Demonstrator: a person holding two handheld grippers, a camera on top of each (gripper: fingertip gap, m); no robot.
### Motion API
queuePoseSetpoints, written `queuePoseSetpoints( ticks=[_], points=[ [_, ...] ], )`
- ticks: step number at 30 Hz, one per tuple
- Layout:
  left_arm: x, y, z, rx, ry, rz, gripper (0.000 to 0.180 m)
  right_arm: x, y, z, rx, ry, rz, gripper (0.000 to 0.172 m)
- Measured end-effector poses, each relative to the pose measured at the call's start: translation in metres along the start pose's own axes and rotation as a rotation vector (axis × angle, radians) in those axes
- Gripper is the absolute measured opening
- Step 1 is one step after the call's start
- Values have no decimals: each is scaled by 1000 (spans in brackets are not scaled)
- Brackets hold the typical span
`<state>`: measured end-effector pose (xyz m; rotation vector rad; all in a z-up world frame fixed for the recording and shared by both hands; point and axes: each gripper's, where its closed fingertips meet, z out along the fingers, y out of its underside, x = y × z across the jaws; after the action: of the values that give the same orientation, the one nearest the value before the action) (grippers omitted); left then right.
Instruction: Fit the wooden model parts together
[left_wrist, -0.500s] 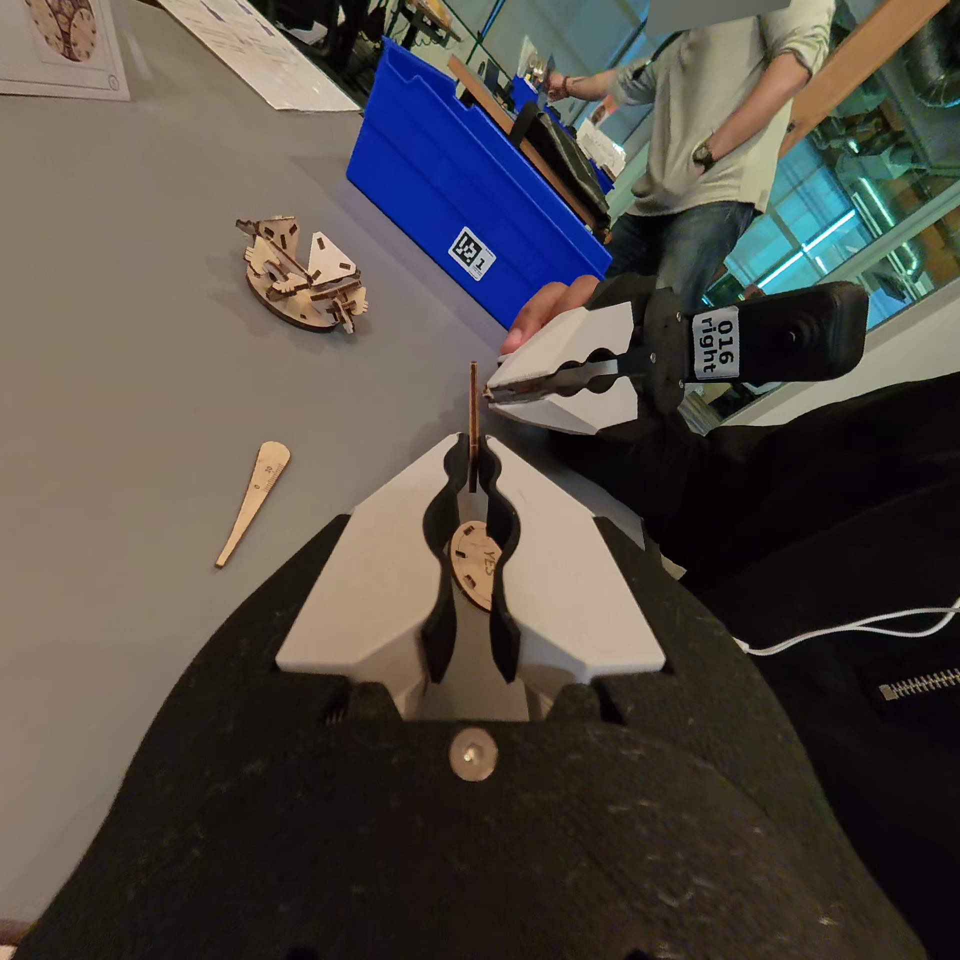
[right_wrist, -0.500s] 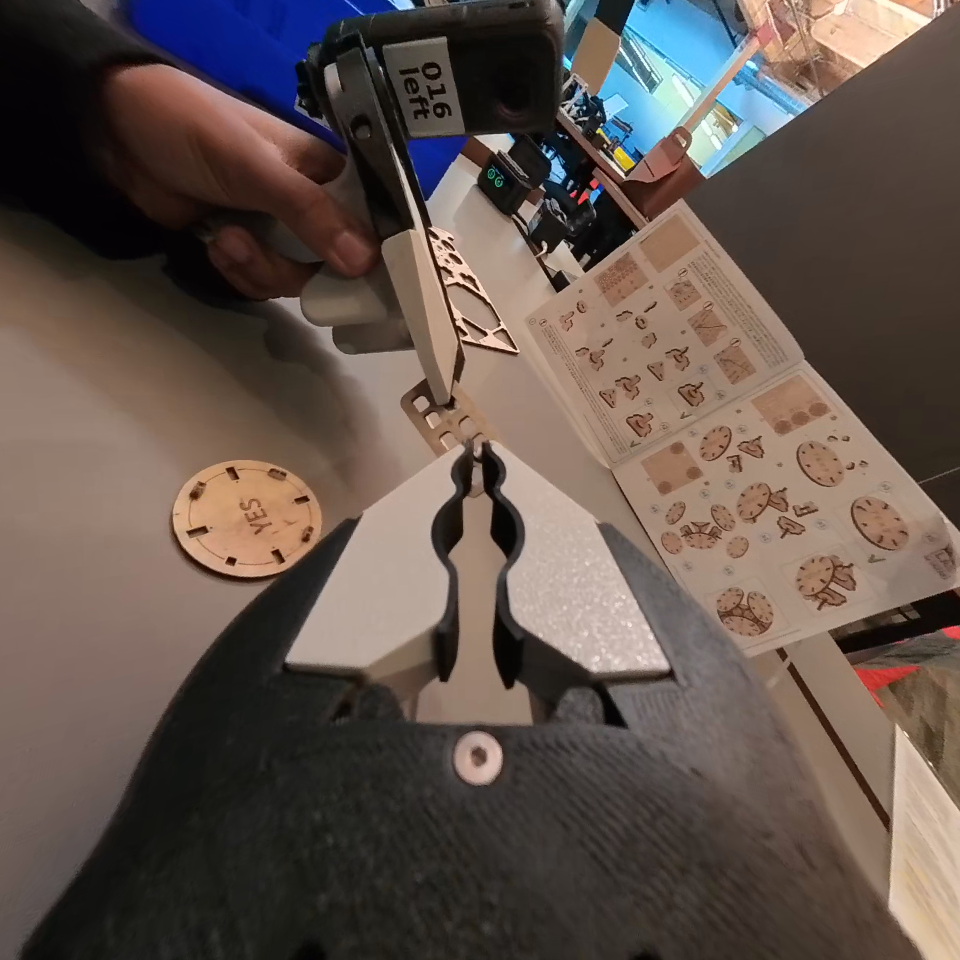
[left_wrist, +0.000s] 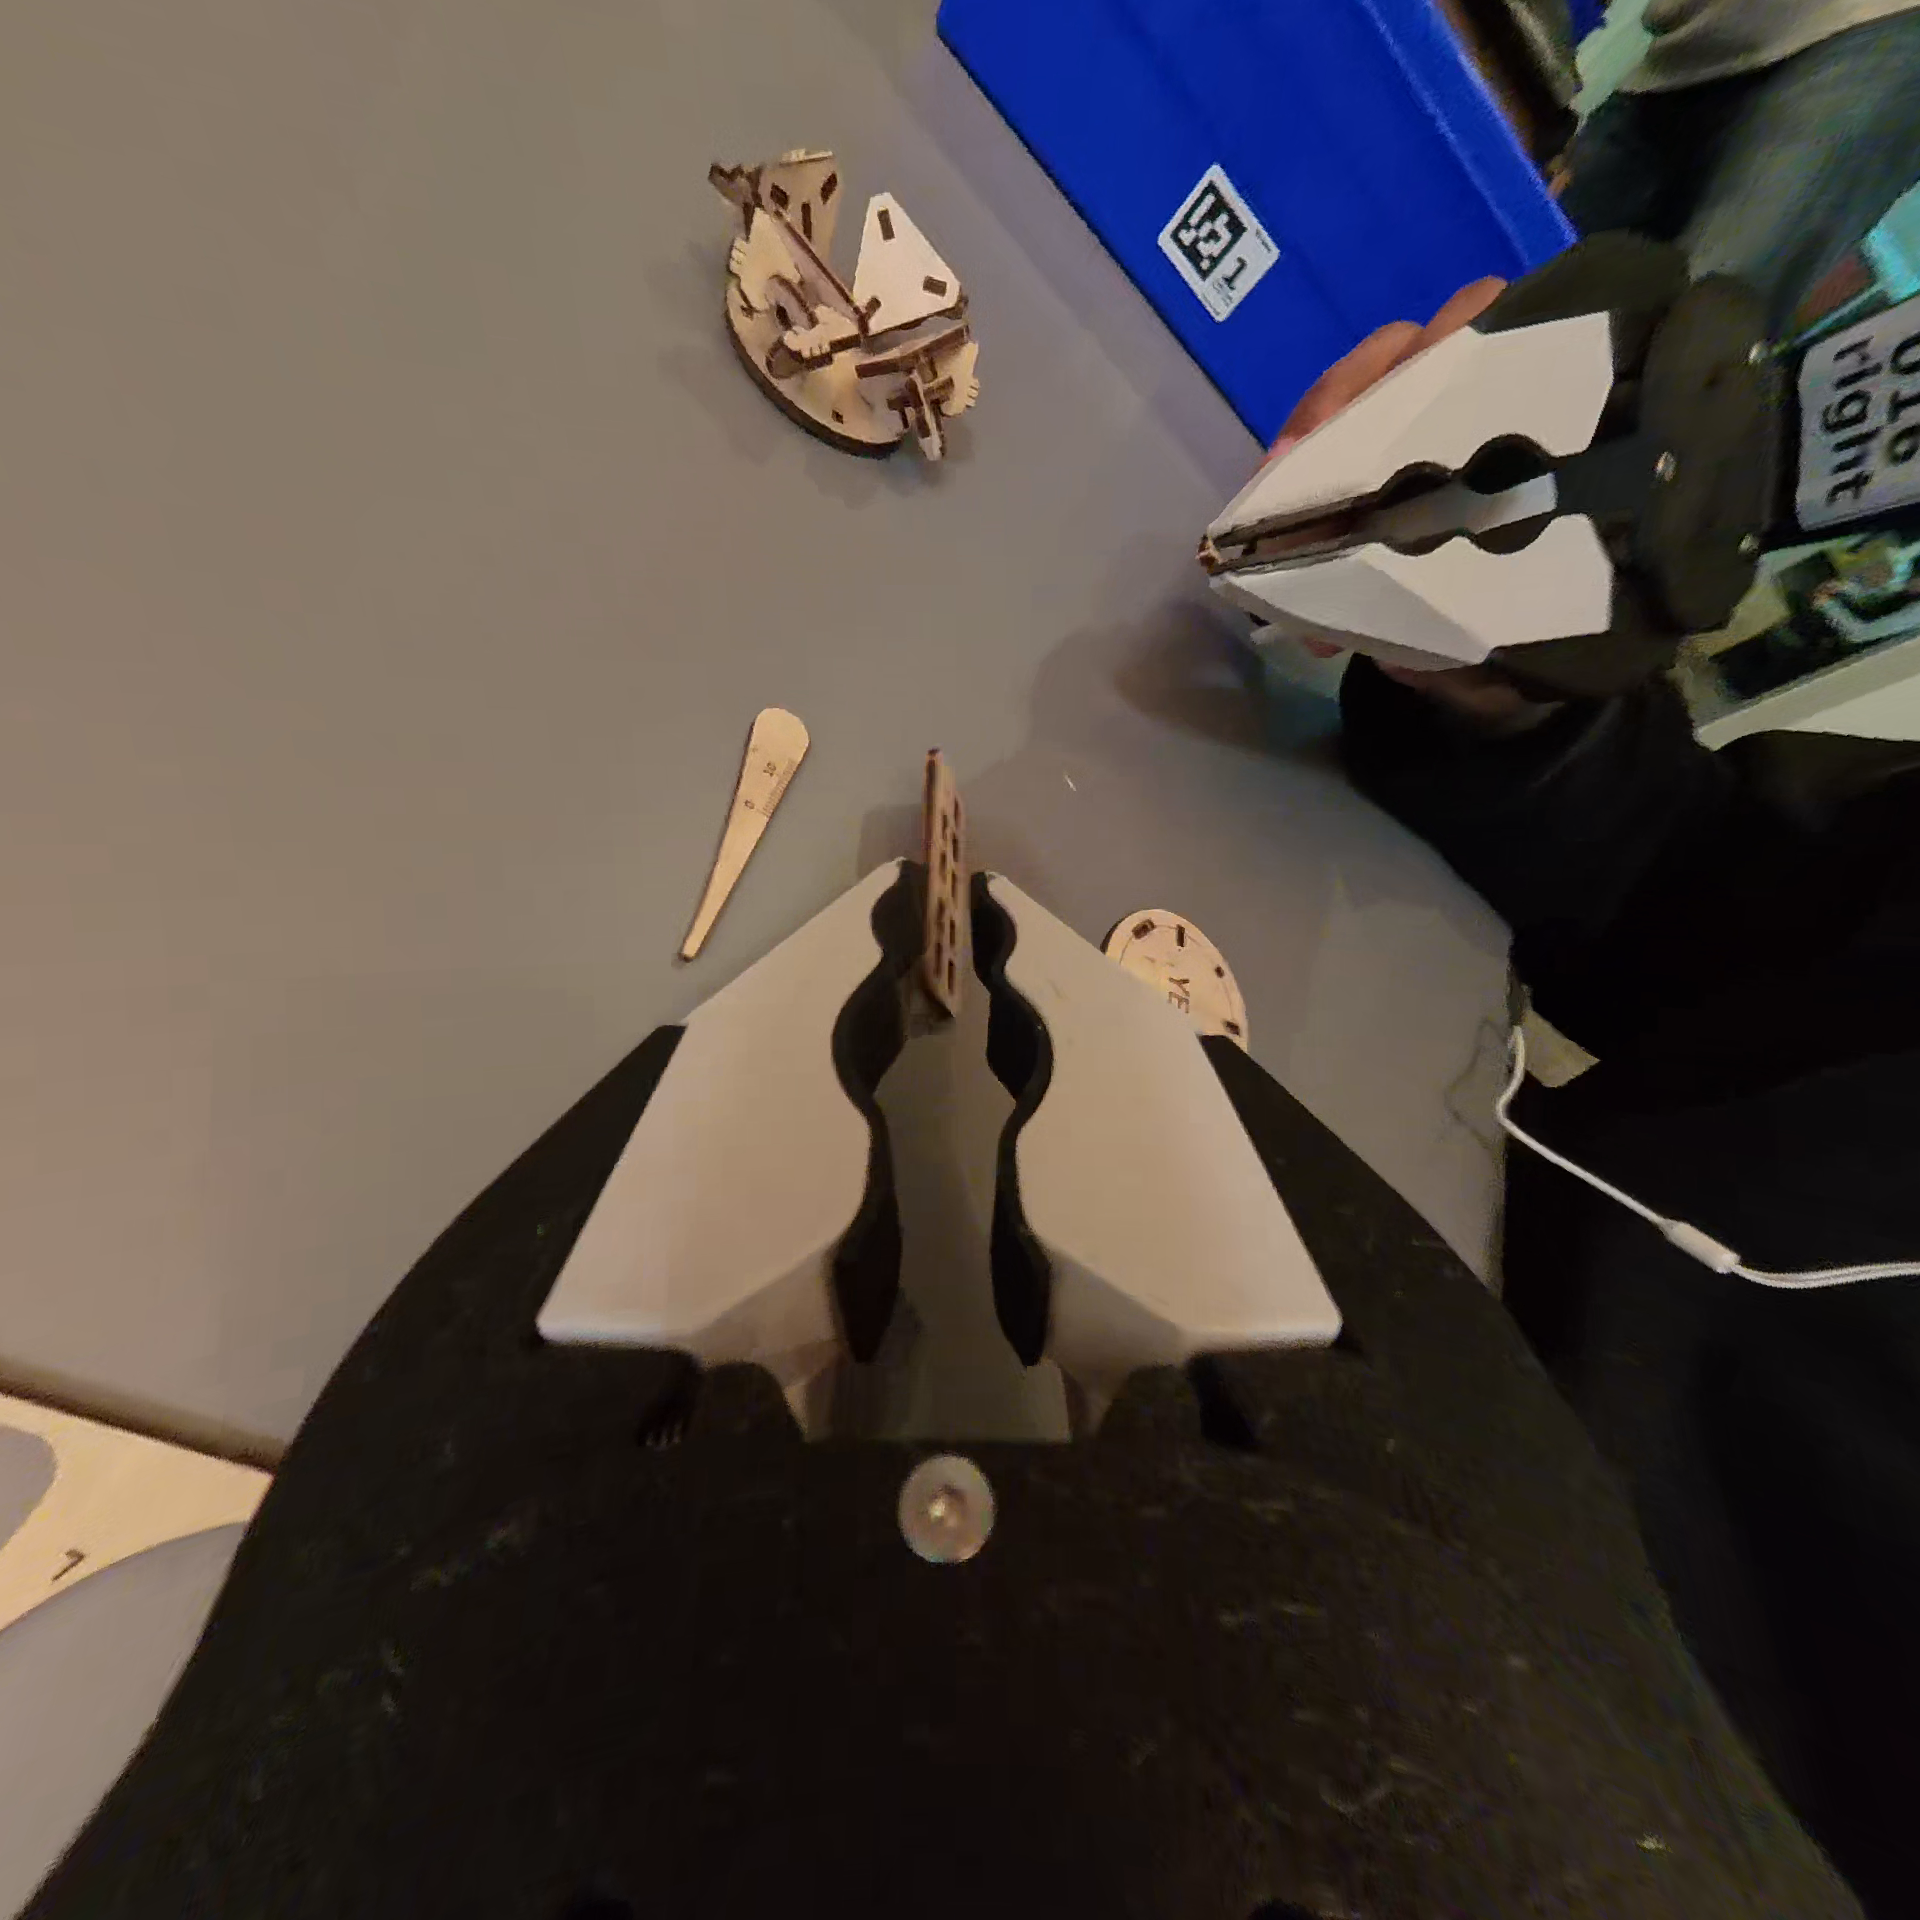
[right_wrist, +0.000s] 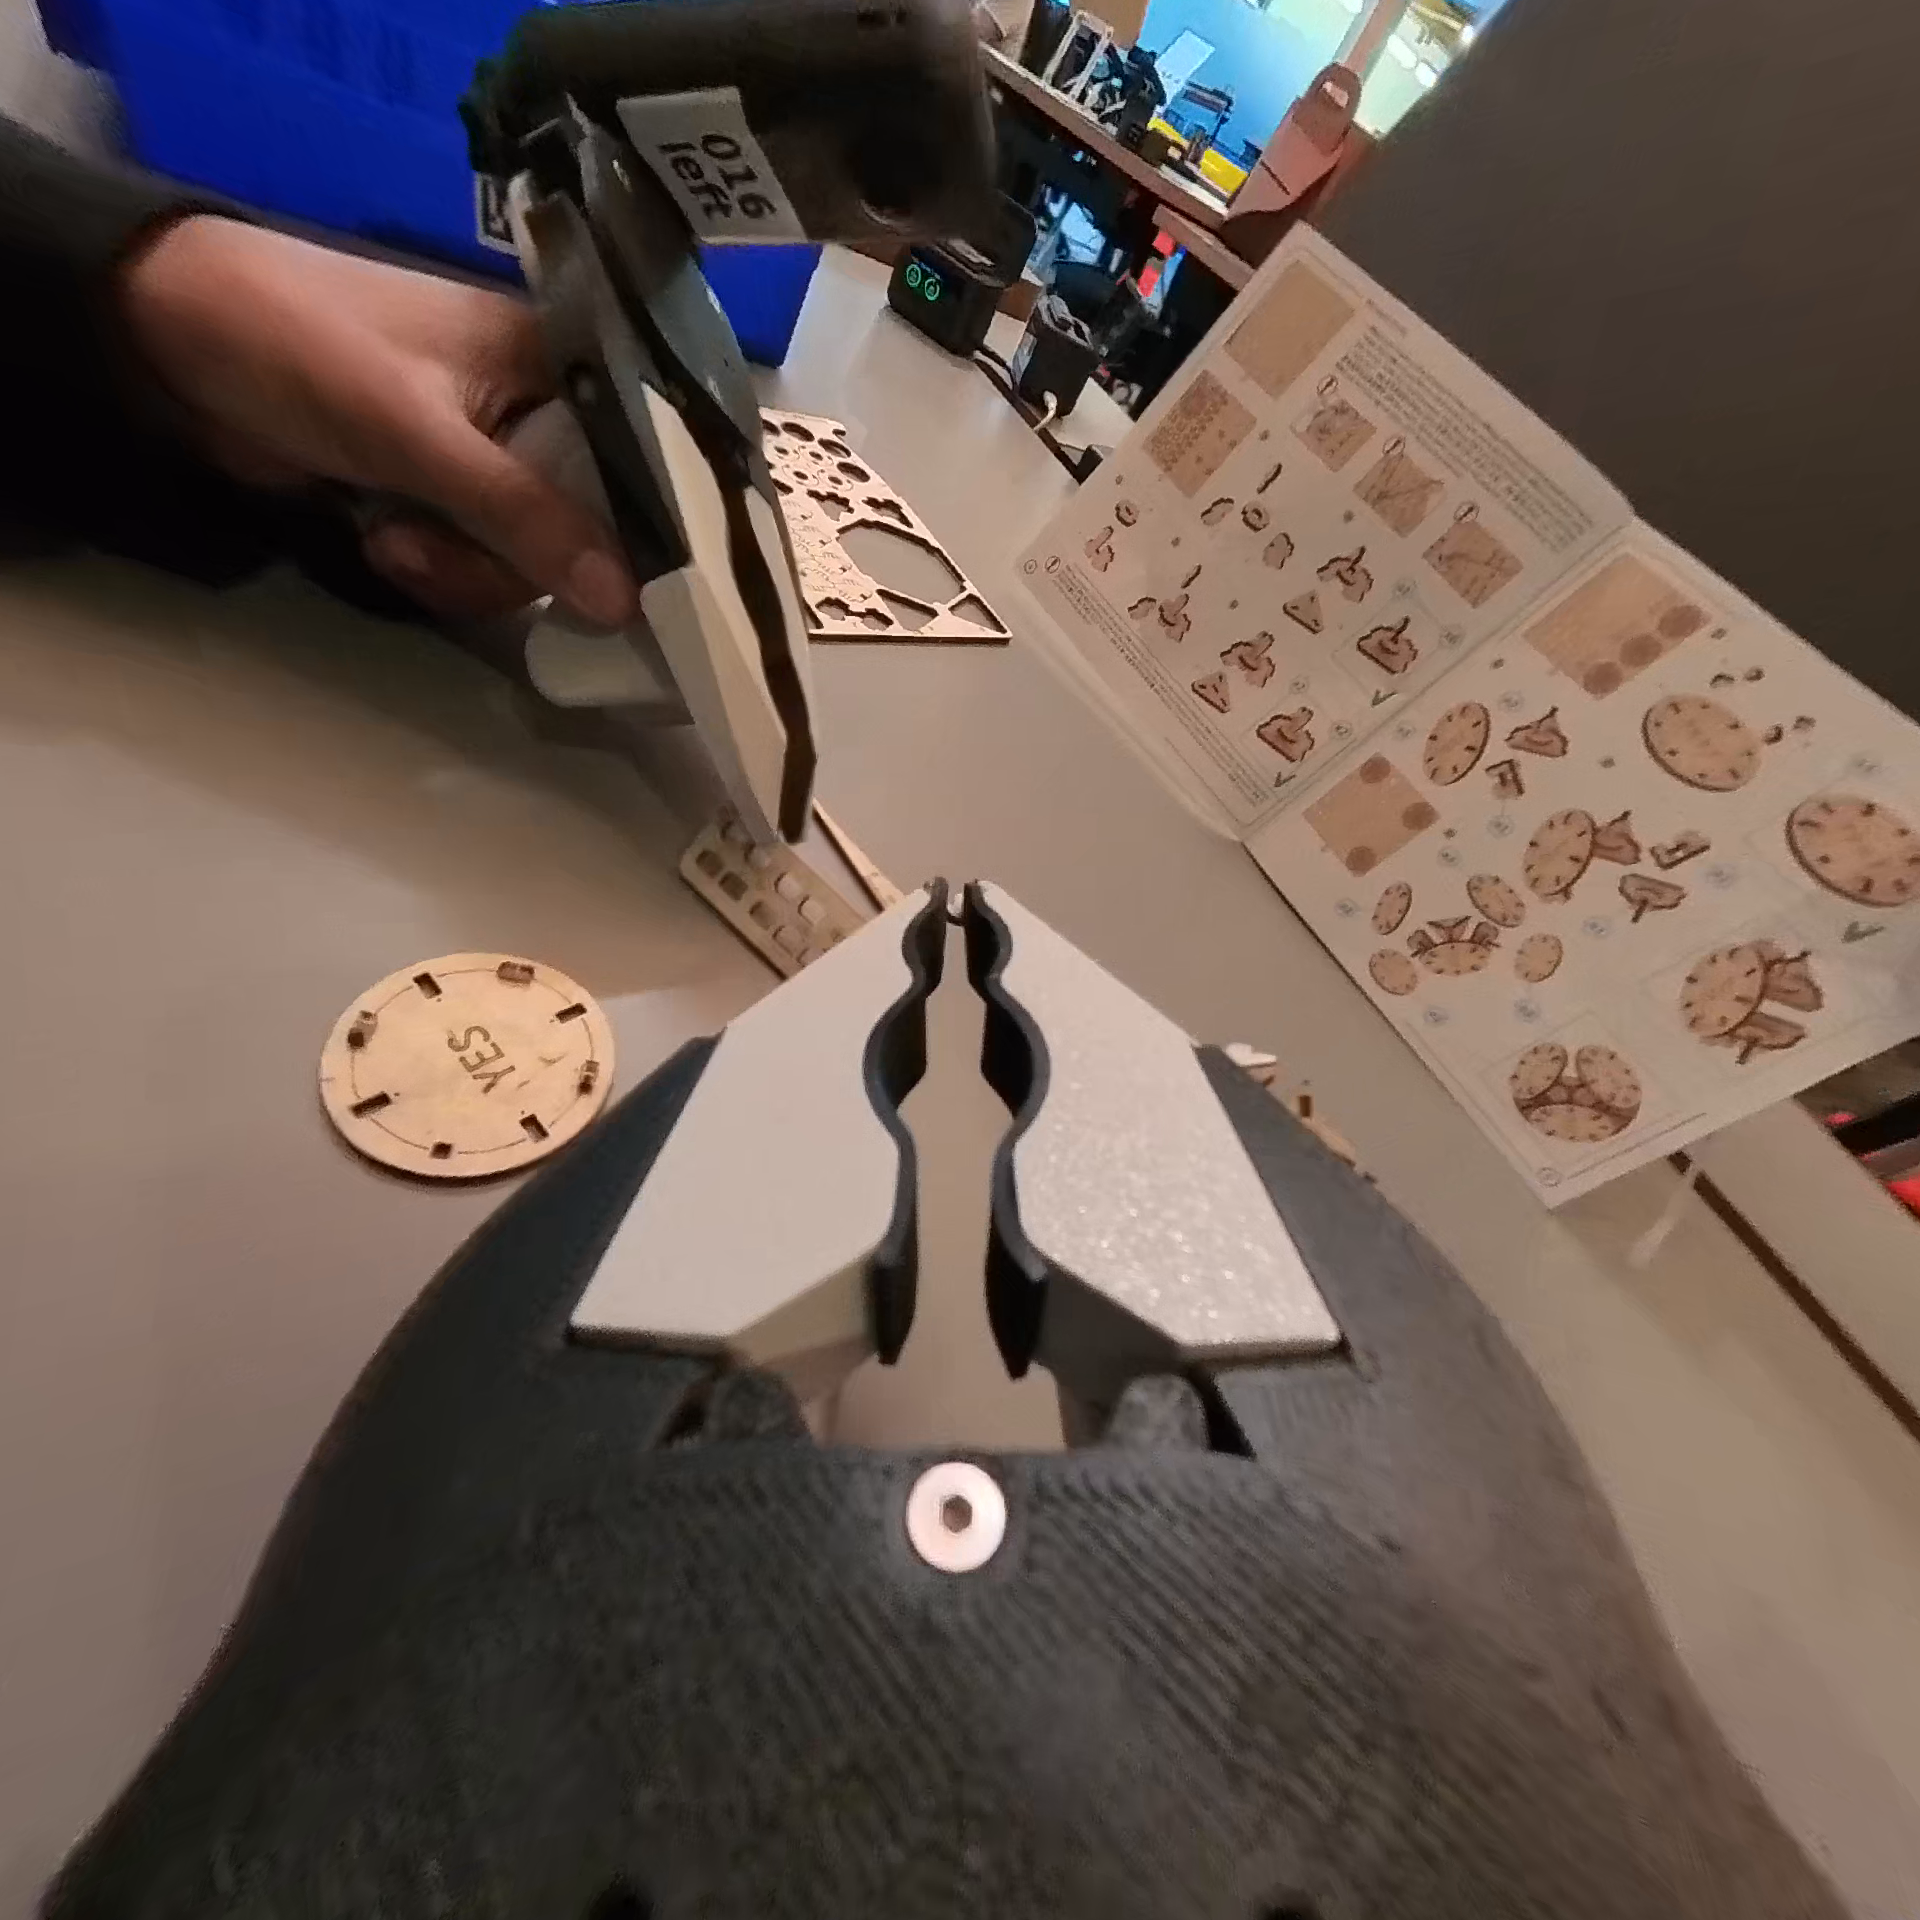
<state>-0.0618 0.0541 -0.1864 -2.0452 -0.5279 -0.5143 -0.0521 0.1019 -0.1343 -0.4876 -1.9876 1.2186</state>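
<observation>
Black sleeve, white claw fingers, black mount

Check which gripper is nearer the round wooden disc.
Left. The left gripper hangs almost over the disc; the right gripper is off to the side, higher.

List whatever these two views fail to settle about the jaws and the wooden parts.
- Left gripper: whether its pads press the slotted strip. The left wrist view shows the strip edge-on, and in the right wrist view a finger covers the contact.
- Right gripper: the tiny piece at its tips is too small to identify.
- Wooden bits: mostly hidden behind the right gripper's body.
- Cut-out sheet: partly covered by the left gripper in the right wrist view.
</observation>
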Motion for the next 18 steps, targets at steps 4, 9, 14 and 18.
queuePoseSetpoints(
  ticks=[4,9,14,18],
  points=[
    [-1,-13,-6,62,-83,120,20,-1,7,2,-16,-76,202,1],
    [47,-29,-9,199,68,316,23,-14,-22,-5,161,-325,584,1],
    [81,-35,-13,305,268,303,26,-10,-53,-23,390,-651,1072,0],
    [85,-41,-18,363,289,293,20,-19,-58,-26,420,-865,1283,0]
  ],
)
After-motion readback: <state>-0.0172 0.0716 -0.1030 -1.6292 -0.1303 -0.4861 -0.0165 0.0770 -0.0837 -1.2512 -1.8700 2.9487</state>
